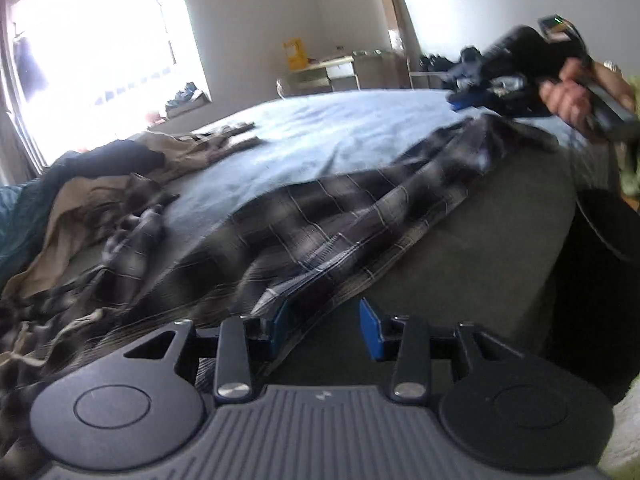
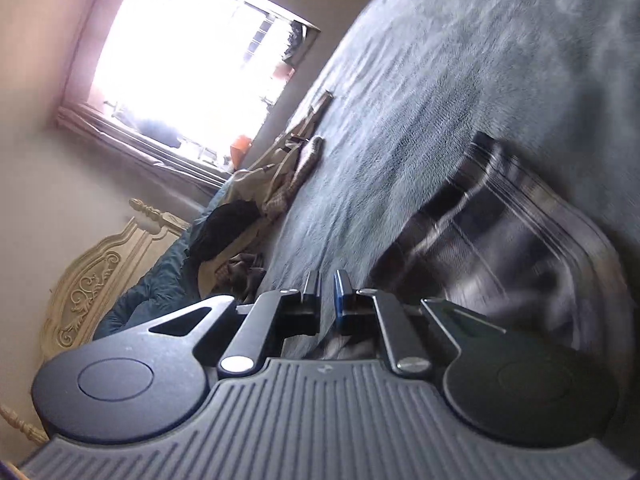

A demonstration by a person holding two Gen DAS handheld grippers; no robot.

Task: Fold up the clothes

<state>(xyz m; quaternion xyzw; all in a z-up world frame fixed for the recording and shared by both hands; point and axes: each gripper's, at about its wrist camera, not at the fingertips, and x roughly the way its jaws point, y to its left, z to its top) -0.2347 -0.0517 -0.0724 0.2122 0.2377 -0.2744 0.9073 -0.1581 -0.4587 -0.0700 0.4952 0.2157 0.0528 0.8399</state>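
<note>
A dark plaid shirt (image 1: 340, 220) lies stretched across the blue-grey bed (image 1: 320, 136), blurred by motion. My left gripper (image 1: 325, 320) is open at the shirt's near hem. The cloth edge lies against the left blue pad (image 1: 280, 320), and the right pad is bare. A hand (image 1: 568, 92) holds my right gripper (image 1: 460, 98) at the far right, where the shirt's far corner rises up to it. In the right wrist view the right gripper (image 2: 328, 284) is shut with only a slit between its pads. The plaid shirt (image 2: 500, 232) runs off to the right, and some of its cloth sits behind the fingers.
A heap of clothes lies at the bed's left end, with tan trousers (image 1: 80, 200) and a dark garment (image 1: 112, 156). A carved cream headboard (image 2: 92, 280) stands below a bright window (image 2: 192, 60). A low cabinet (image 1: 340, 68) is against the far wall. The person's dark clothing (image 1: 600, 280) fills the right edge.
</note>
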